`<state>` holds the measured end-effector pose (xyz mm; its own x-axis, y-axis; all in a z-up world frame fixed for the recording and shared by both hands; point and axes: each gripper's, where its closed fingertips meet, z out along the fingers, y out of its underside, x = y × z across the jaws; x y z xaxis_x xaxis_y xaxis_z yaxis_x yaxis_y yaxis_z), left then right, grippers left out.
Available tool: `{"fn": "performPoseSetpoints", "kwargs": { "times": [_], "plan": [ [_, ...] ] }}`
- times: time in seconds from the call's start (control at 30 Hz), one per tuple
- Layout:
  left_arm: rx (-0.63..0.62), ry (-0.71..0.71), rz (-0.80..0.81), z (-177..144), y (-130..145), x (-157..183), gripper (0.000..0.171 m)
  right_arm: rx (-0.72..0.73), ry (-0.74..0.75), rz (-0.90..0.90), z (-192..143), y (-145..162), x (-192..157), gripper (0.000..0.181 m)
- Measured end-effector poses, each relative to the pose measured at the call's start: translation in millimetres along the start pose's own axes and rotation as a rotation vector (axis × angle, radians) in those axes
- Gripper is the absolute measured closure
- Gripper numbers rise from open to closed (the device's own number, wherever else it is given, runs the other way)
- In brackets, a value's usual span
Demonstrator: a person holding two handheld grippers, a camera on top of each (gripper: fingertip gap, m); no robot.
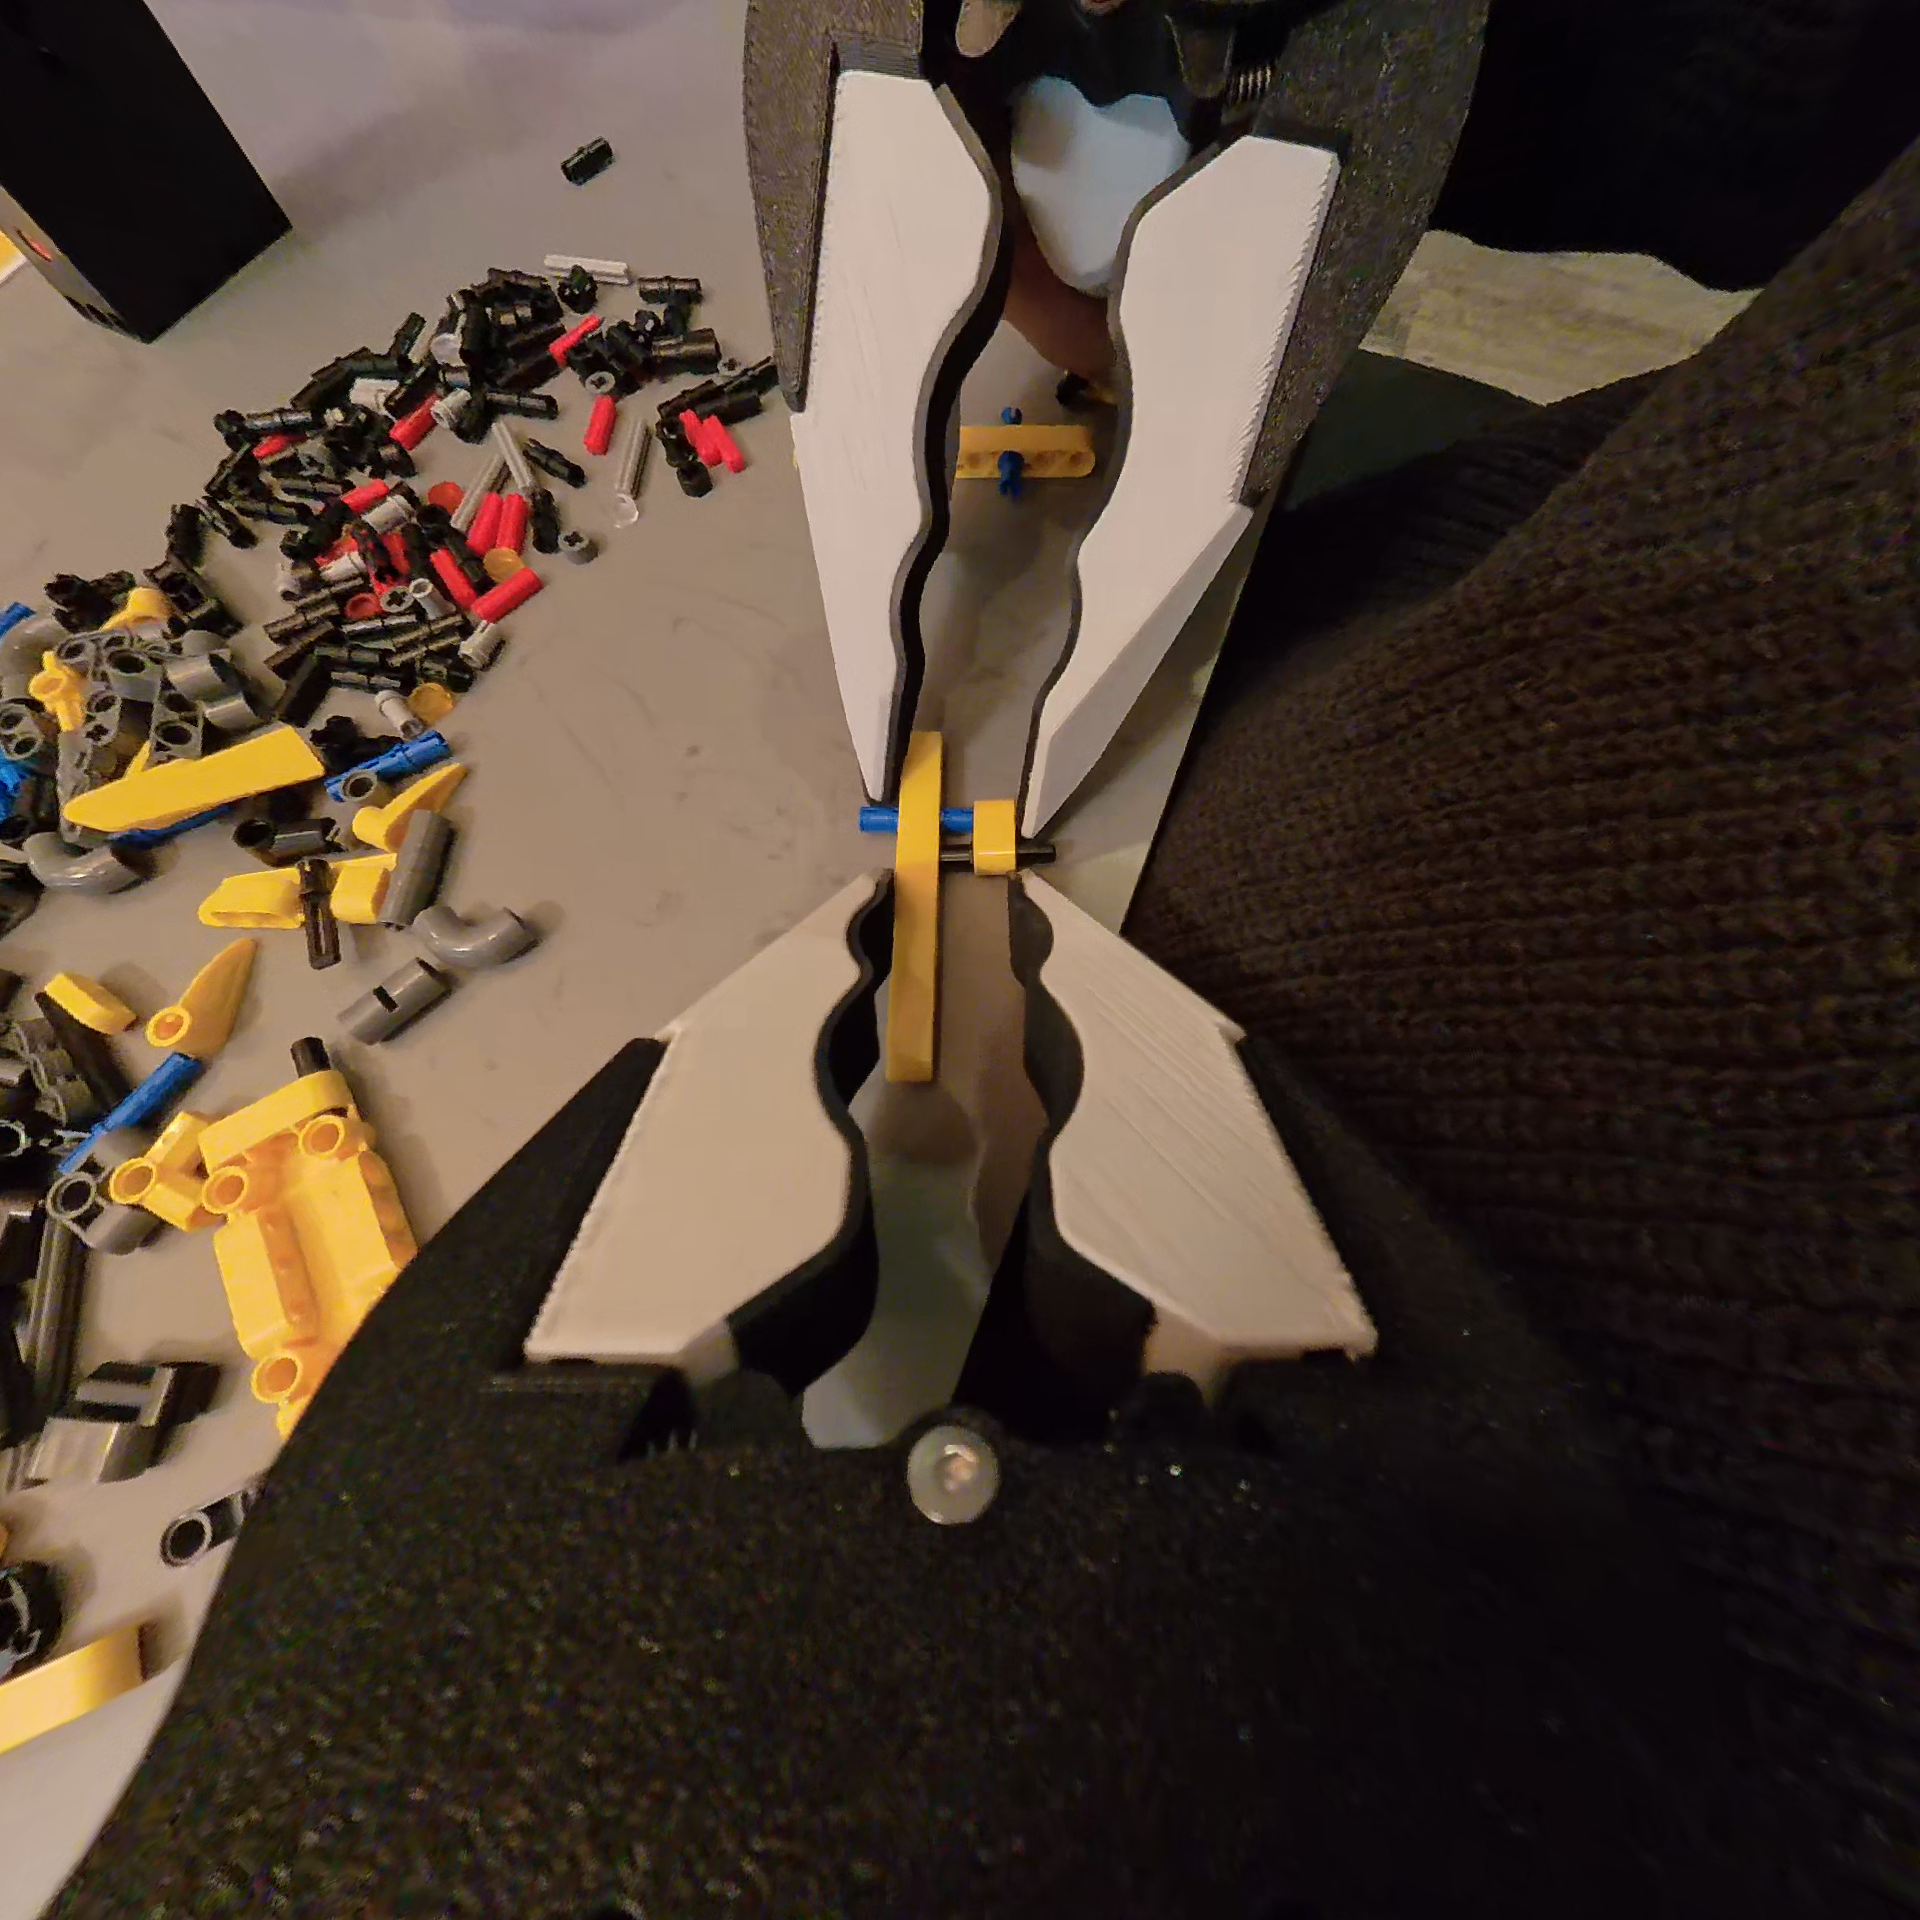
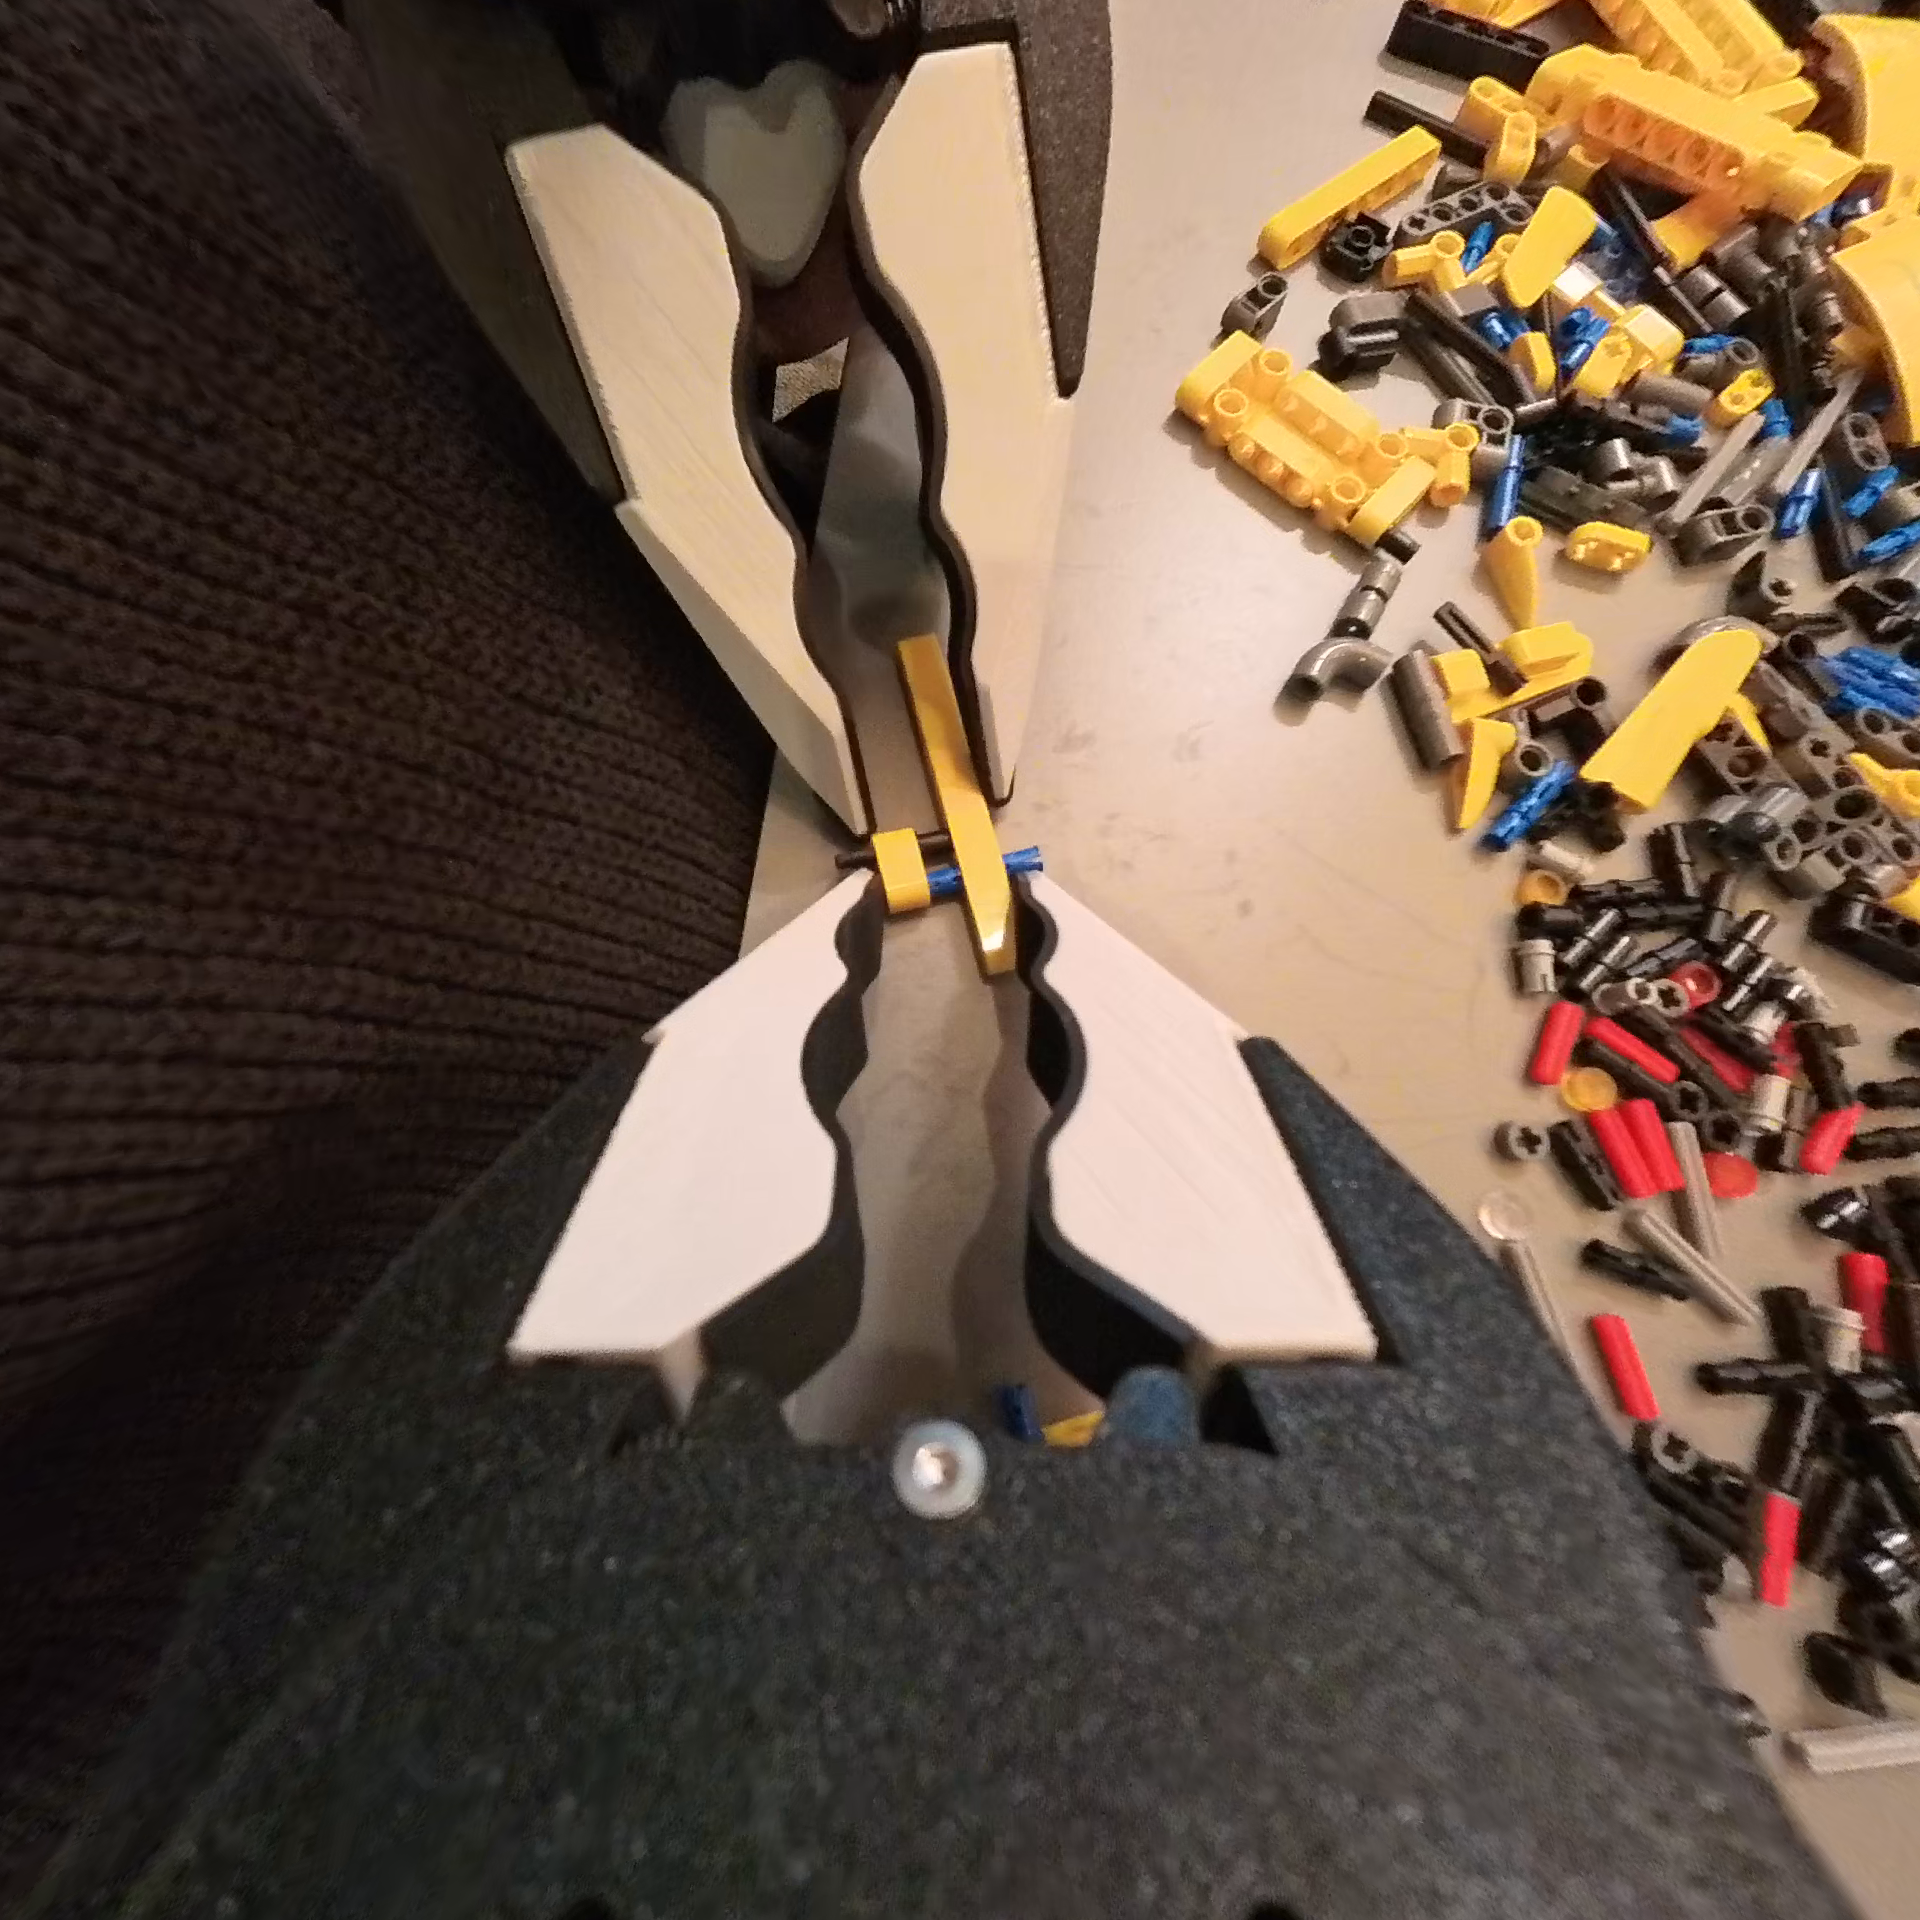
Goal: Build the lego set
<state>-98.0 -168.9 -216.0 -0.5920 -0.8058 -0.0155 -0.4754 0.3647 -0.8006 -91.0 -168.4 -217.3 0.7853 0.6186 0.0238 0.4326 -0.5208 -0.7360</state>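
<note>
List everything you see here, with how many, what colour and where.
Long beam: 1, yellow, between both grippers
Short beam: 1, yellow, beside it, forming the pinned pair
Blue pin: 1, joining them
Black pin: 1, through short beam
Spare beam: 1, yellow, on table
Loose parts: many, mixed colours, piled
Box: 1, black, far corner
Table: 1, grey
Knitted garment: dark, at table edge
Left gripper: white fingers apart
Right gripper: tips clamp pinned pair
</note>
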Motion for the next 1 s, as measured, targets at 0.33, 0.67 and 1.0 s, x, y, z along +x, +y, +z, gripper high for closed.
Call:
{"fn": "performPoseSetpoints", "kwargs": {
  "times": [0.33,0.67,1.0],
  "plan": [
    [0.01,0.052,-0.025,-0.9,-1.5,3.4,0.142,-0.002,0.026,-0.009,-0.2,0.0,0.3,0.157],
    [-0.02,0.004,0.011,1.8,0.6,0.5,0.148,-0.016,0.042,-0.039,-0.4,0.3,-0.3,0.157],
    [-0.048,0.02,-0.027,2.4,0.6,0.5,0.15,-0.015,0.034,-0.051,0.0,-0.3,-0.1,0.157]
  ]
}}
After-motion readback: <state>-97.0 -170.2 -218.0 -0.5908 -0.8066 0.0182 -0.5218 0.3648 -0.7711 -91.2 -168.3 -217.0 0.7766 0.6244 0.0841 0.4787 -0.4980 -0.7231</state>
